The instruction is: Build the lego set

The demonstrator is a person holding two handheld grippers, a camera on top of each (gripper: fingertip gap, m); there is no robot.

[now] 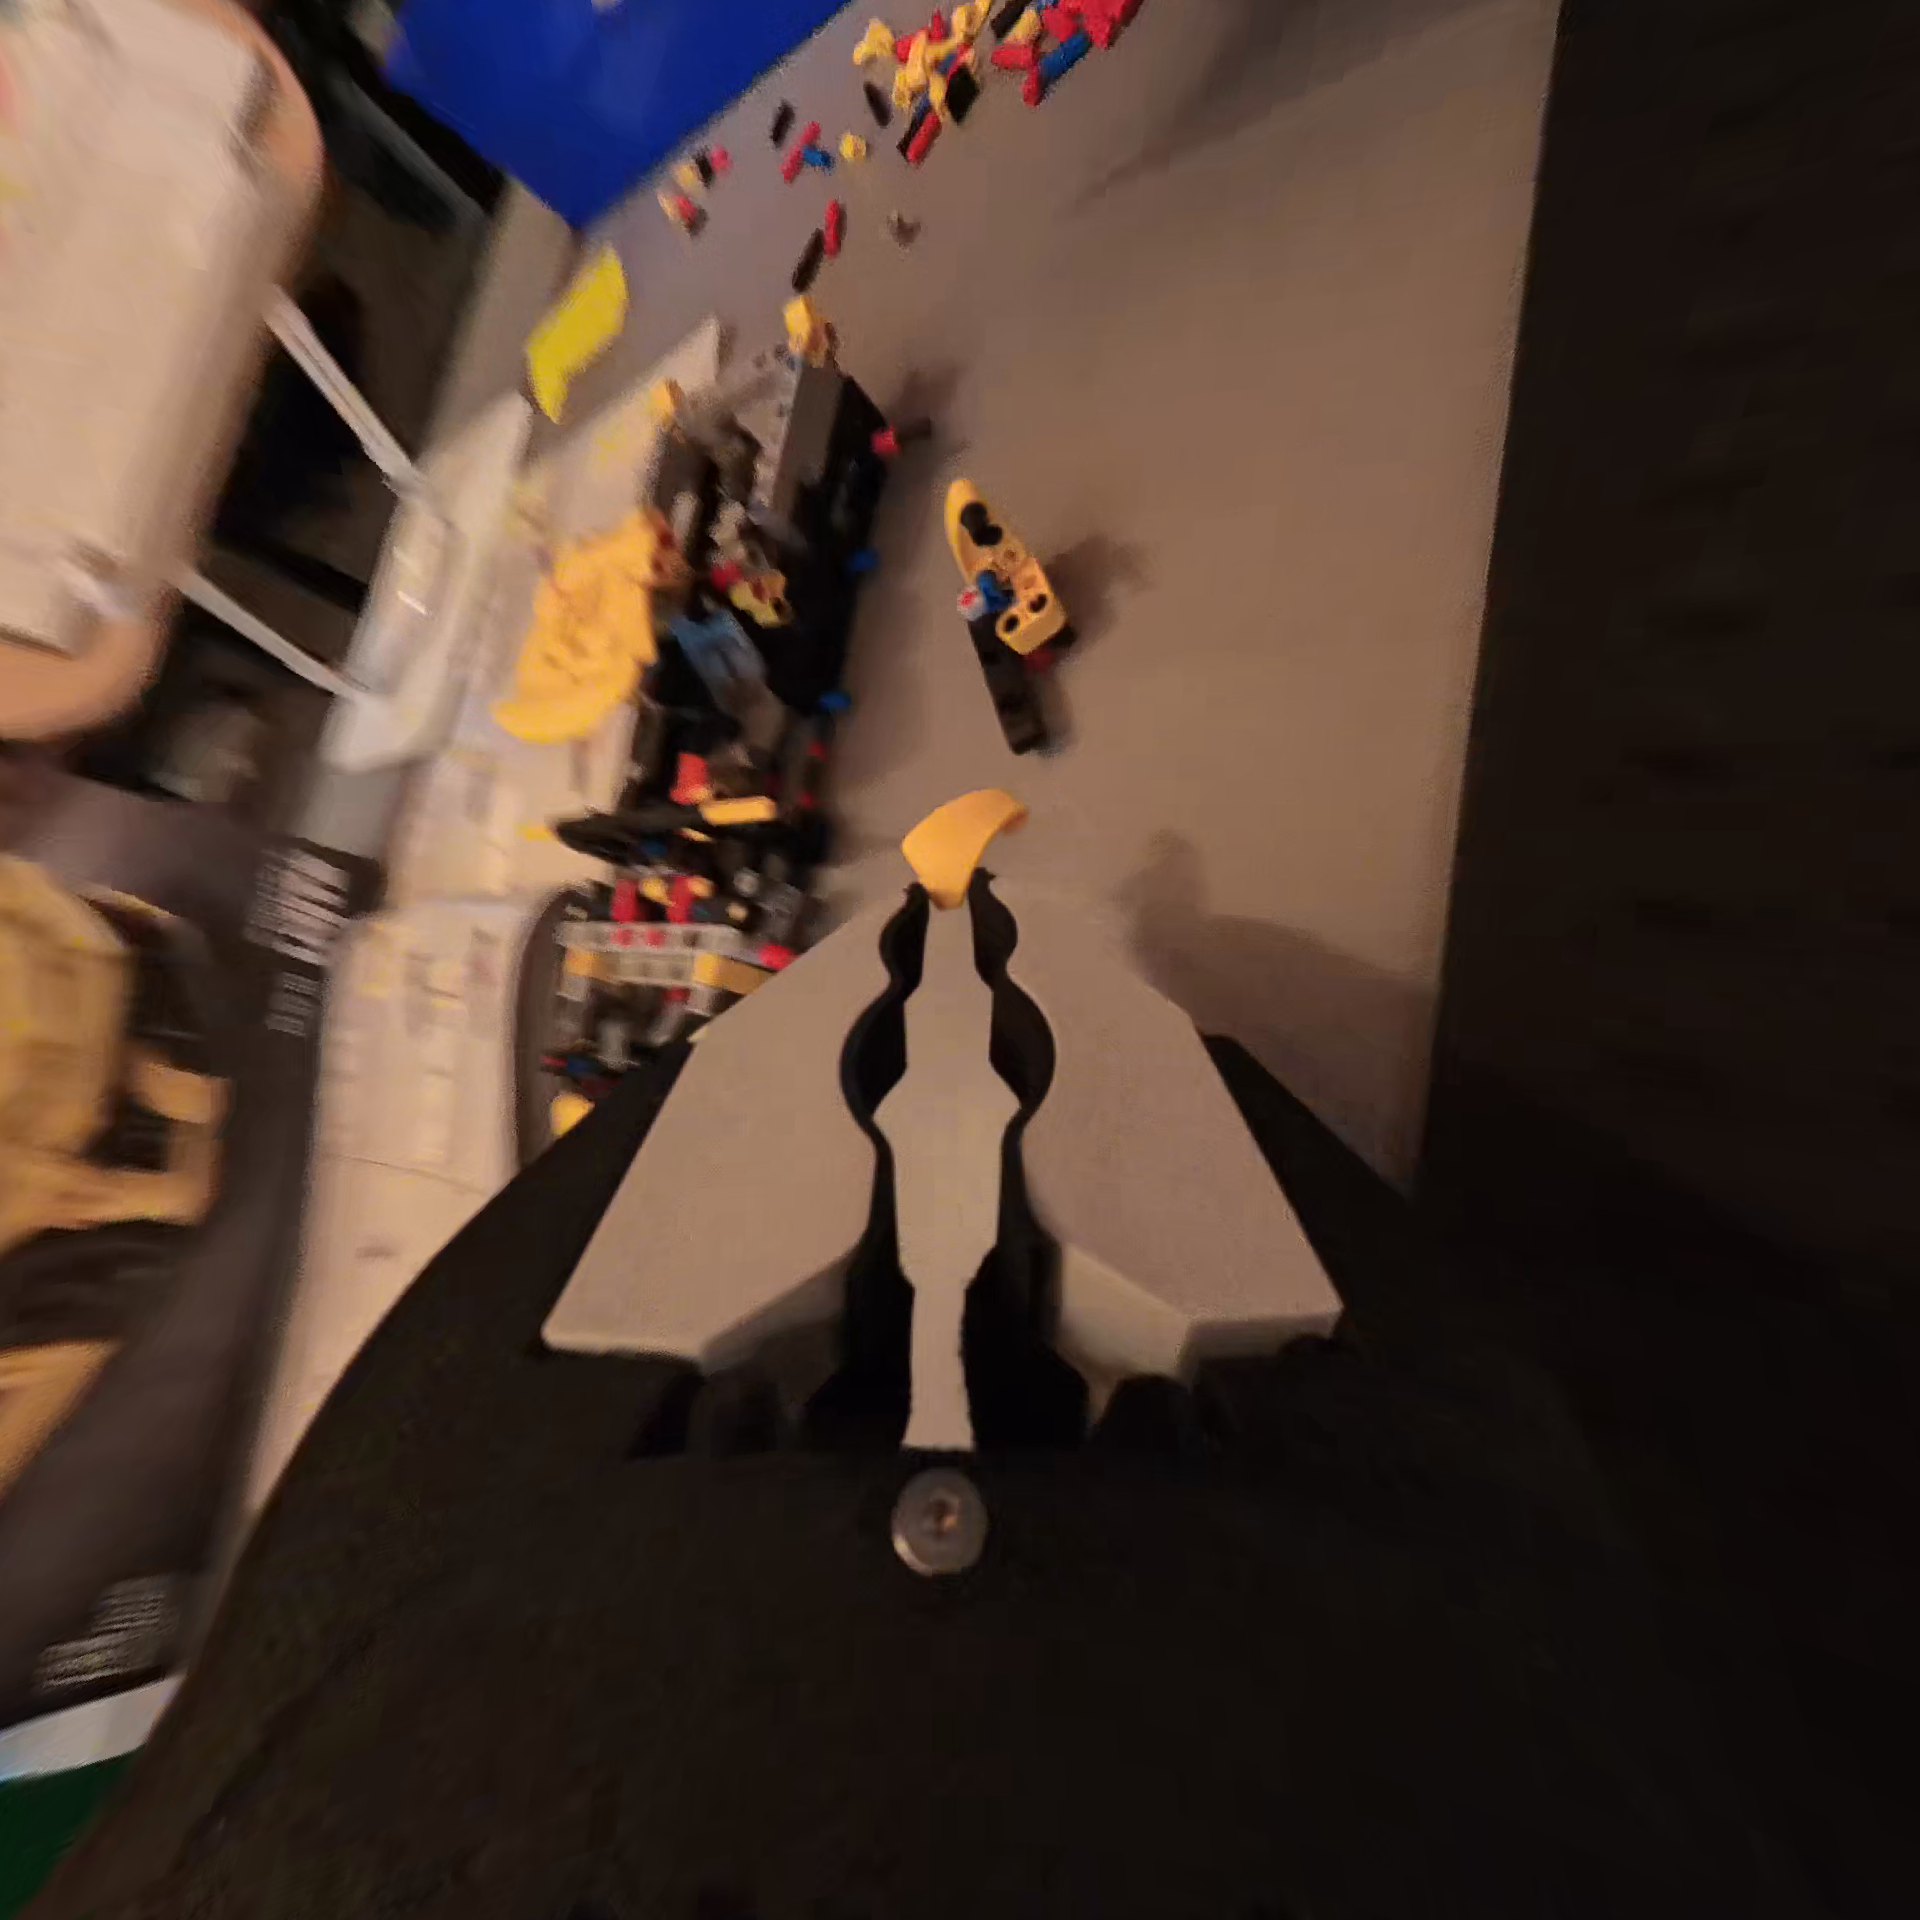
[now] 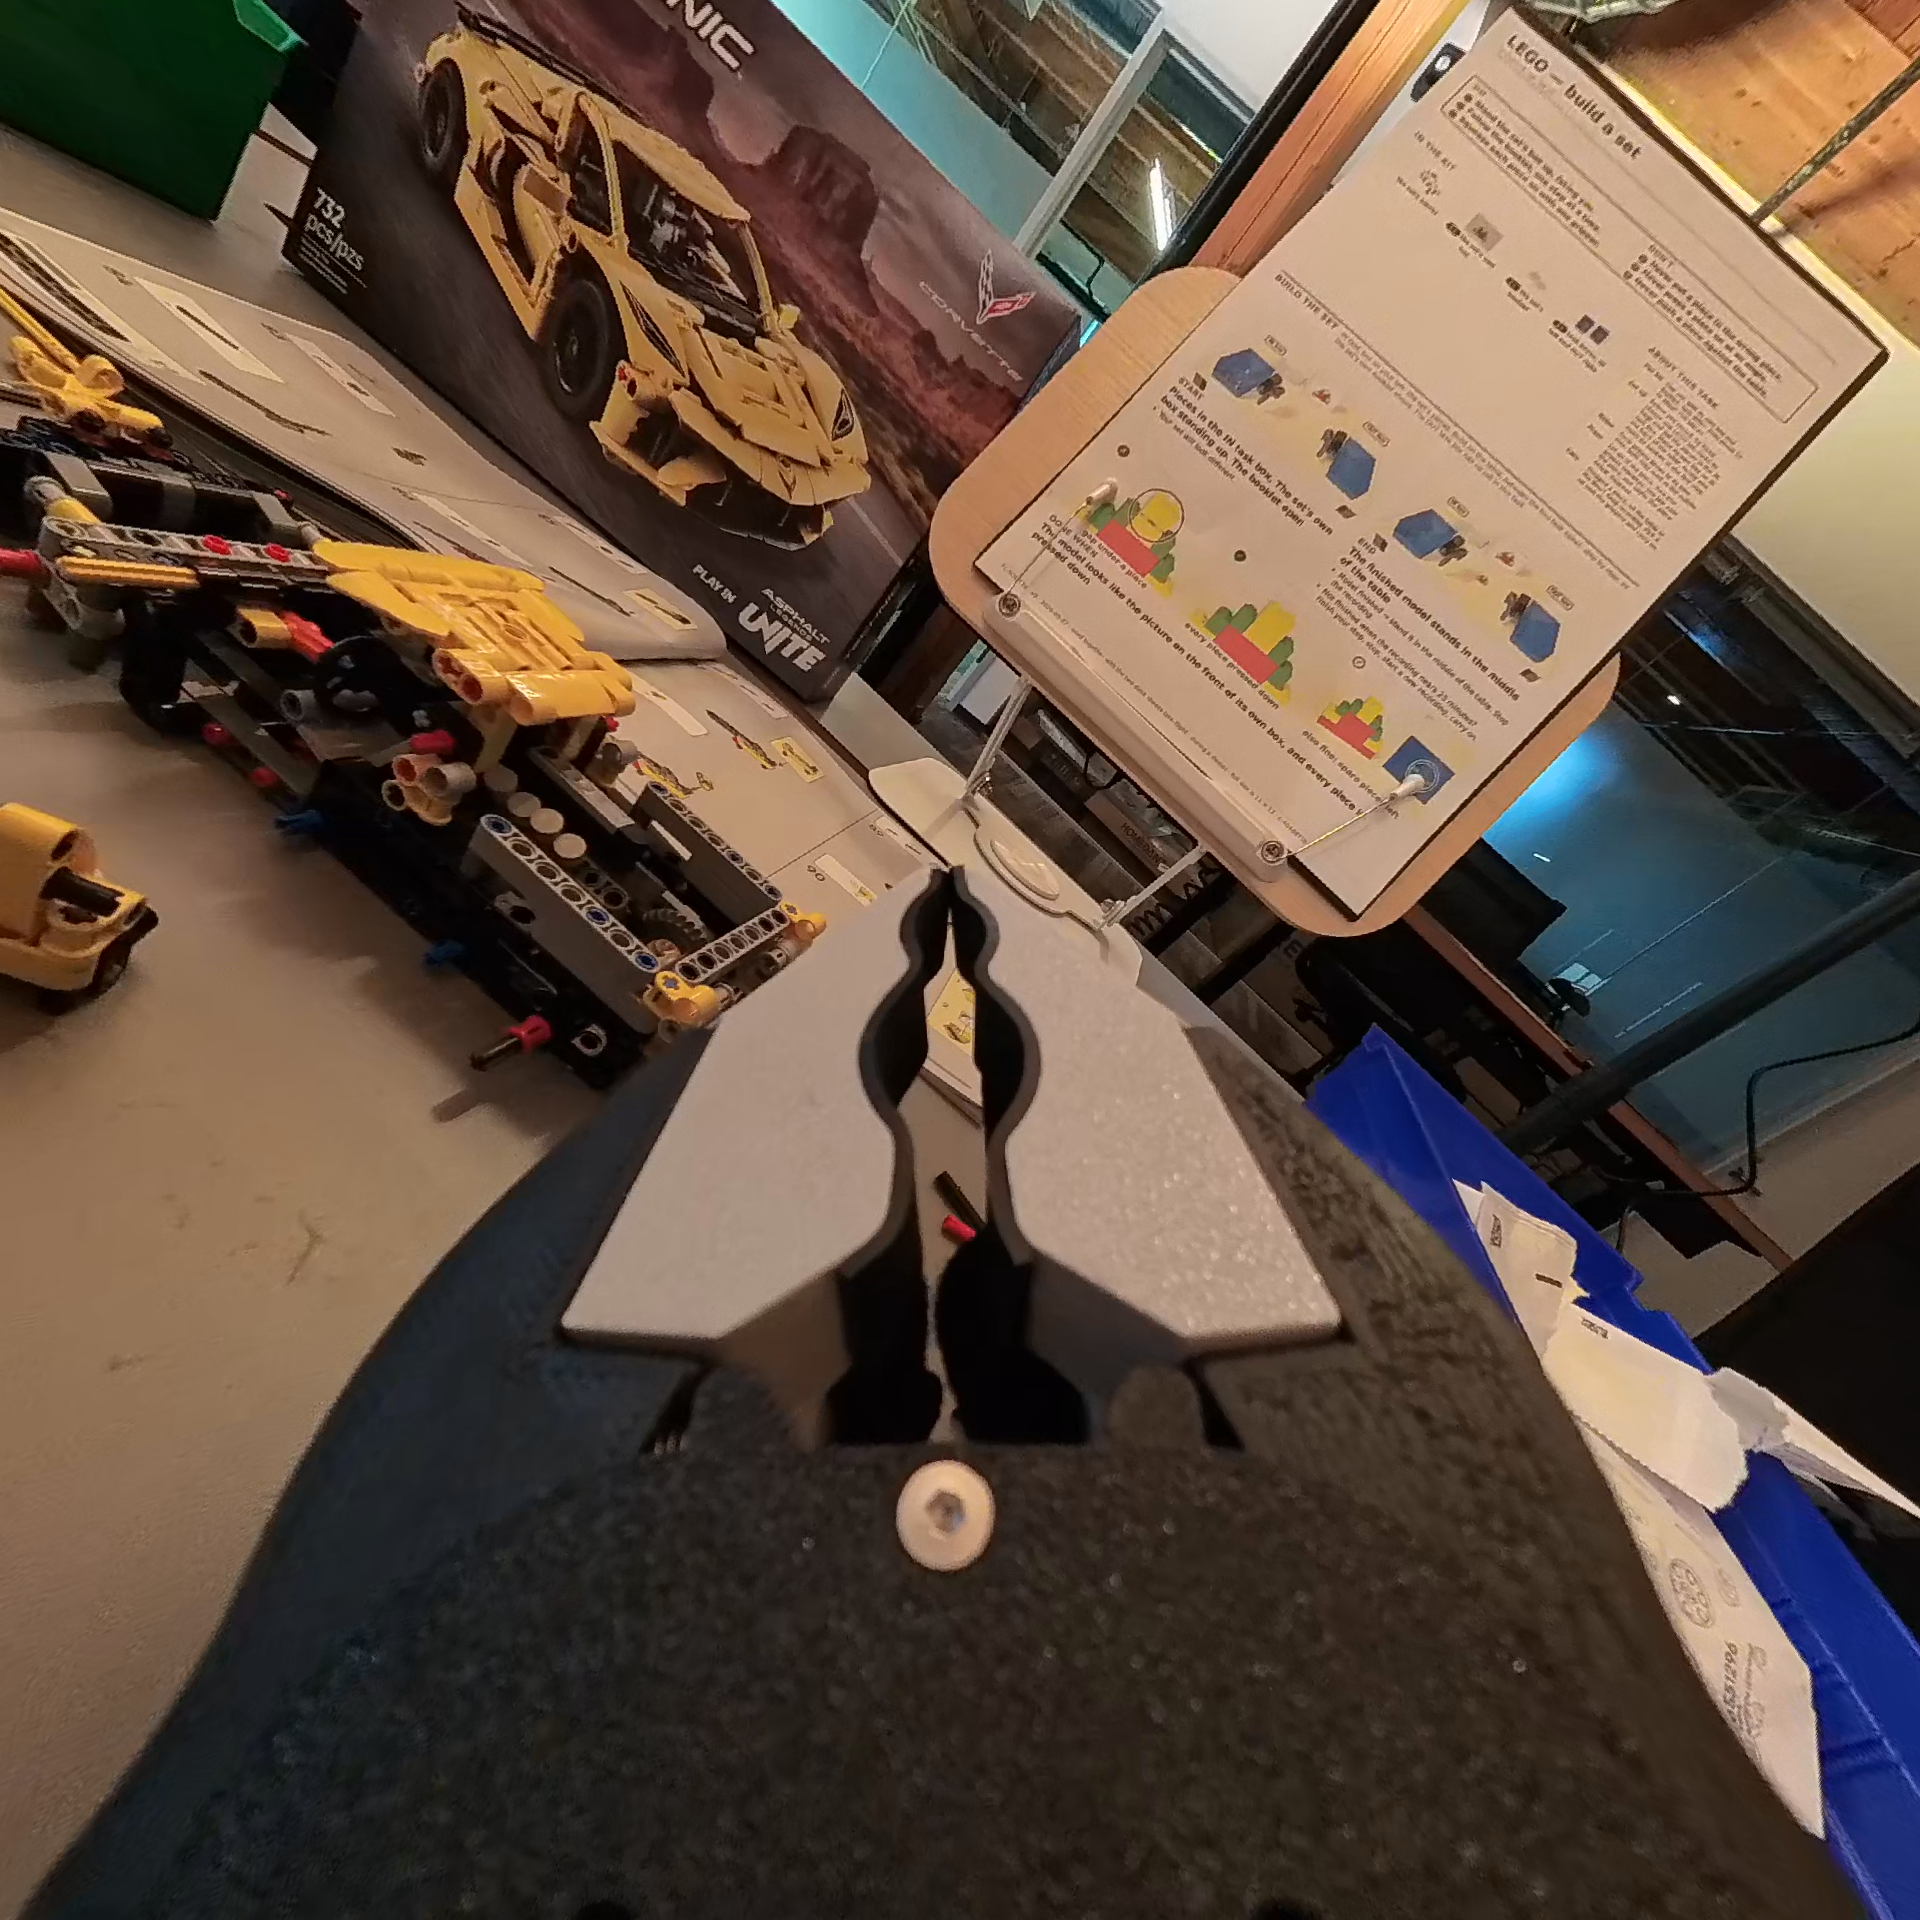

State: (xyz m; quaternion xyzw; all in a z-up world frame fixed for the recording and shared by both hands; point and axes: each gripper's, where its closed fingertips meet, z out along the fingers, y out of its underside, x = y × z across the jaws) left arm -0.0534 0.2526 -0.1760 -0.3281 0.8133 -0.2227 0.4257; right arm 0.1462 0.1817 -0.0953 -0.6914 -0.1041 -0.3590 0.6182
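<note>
Pinched at the tip of the left tool point(image 1: 945, 894): a curved yellow piece point(image 1: 961, 842), raised over the grey desk point(image 1: 1195, 416), seen only in the left wrist view. Beyond, blurred: half-built car chassis point(image 1: 748, 665), small yellow-black subassembly point(image 1: 1008, 603), loose bricks point(image 1: 966, 62). Shown only from the right: right tool point(image 2: 951, 883) clenched, empty; set box point(image 2: 665, 312); instruction sheet on stand point(image 2: 1382, 499); blue bin point(image 2: 1558, 1299).

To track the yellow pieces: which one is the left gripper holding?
The small curved yellow piece, pinched at the left gripper tips; others lie on the table.
</note>
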